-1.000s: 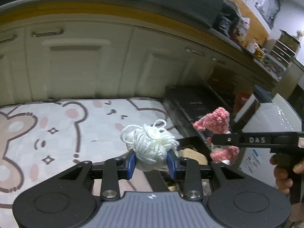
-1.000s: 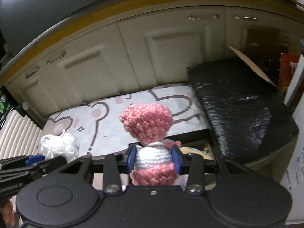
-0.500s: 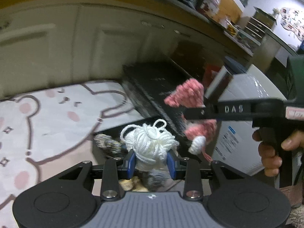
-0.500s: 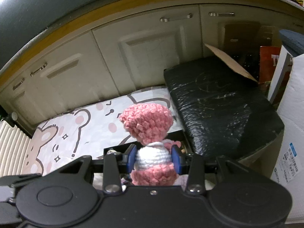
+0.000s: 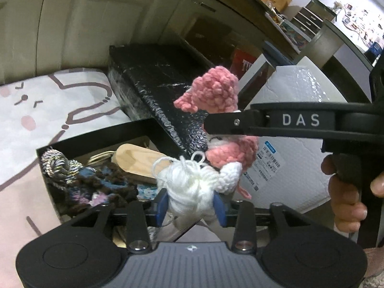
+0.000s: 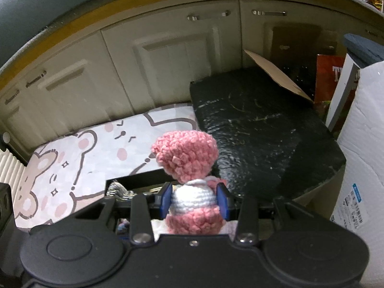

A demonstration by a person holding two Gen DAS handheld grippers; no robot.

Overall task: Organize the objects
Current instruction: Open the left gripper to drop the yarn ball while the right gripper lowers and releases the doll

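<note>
My left gripper (image 5: 190,204) is shut on a white yarn ball (image 5: 187,187) and holds it above the near right corner of an open black box (image 5: 96,134). The box holds dark knitted pieces (image 5: 96,187), a metallic yarn tuft (image 5: 54,160) and a wooden piece (image 5: 141,160). My right gripper (image 6: 195,201) is shut on a pink and white crochet doll (image 6: 189,158), held just above the box's rim (image 6: 134,176). In the left wrist view the doll (image 5: 216,93) hangs beside the yarn ball, touching it.
The box sits on a bear-print mat (image 6: 79,158). A black plastic-wrapped block (image 6: 259,129) lies to the right of it. A white wrapped parcel (image 6: 362,158) stands at the far right. Cream cabinet doors (image 6: 168,60) line the back.
Both grippers have moved right, from over the mat to over the black box, each still holding its object. The doll and the yarn ball have come closer together.
</note>
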